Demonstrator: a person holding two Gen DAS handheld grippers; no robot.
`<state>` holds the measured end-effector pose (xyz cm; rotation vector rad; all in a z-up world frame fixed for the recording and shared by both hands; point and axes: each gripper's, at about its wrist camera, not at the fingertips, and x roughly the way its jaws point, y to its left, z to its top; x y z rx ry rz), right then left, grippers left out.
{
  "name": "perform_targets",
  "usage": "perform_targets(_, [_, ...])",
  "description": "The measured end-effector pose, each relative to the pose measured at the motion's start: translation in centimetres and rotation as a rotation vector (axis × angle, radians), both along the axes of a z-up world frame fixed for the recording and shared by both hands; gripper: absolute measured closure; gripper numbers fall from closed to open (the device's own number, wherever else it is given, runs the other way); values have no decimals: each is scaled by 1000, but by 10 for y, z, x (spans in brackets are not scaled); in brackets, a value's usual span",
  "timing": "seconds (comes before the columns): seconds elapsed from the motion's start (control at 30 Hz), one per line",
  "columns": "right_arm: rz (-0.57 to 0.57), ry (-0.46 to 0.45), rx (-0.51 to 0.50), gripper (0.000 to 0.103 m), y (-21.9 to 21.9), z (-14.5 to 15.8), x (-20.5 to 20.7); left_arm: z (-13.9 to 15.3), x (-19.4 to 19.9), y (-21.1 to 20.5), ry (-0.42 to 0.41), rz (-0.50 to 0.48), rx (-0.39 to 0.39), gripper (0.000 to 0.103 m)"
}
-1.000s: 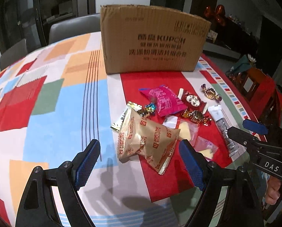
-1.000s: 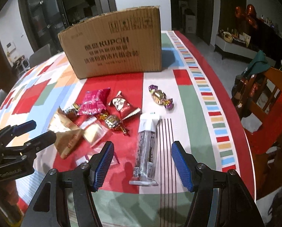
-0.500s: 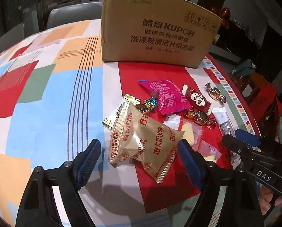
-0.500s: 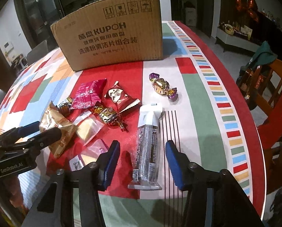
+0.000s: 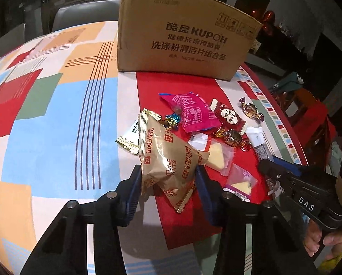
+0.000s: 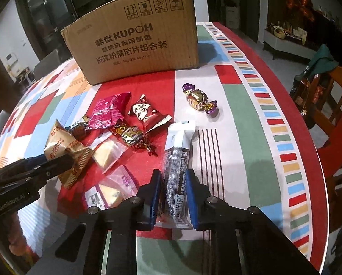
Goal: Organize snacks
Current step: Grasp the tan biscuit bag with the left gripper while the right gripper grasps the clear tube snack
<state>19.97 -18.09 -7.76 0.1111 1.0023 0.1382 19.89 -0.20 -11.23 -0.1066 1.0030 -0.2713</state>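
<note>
A tan Fortune Biscuits bag point(image 5: 168, 153) stands crumpled between the blue pads of my left gripper point(image 5: 167, 181), whose jaws are closing and press on its sides. My right gripper point(image 6: 173, 188) is closing too, its pads squeezing the near end of a long black-and-white stick packet point(image 6: 177, 155) that lies on the tablecloth. In the right wrist view the left gripper point(image 6: 56, 162) grips the bag point(image 6: 63, 146) at the left. A brown cardboard box point(image 5: 184, 36) stands behind the snacks.
Between the grippers lie a pink packet point(image 5: 191, 112), a red packet point(image 5: 228, 116), foil candies point(image 6: 199, 98) and two clear pouches point(image 5: 216, 151). The round table's edge point(image 6: 320, 160) curves on the right, with a wooden chair point(image 6: 331, 87) beyond. Grey chairs point(image 5: 83, 13) stand behind.
Both grippers went from wide open to closed in: the left onto the biscuit bag, which now stands crumpled and raised, the right onto the stick packet. Both views edged closer to the snacks.
</note>
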Motion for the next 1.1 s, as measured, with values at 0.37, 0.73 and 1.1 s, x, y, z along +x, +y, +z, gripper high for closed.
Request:
perform_targets(0.37, [10, -52, 29, 81, 1, 22, -11, 23, -12, -4, -64, -15, -4, 61])
perform_targets(0.73, [41, -143, 62, 81, 5, 59, -23, 53, -22, -7, -134, -35, -19, 61])
perform_targets(1.1, [55, -217, 84, 81, 6, 94, -12, 95, -9, -8, -246, -49, -6, 61])
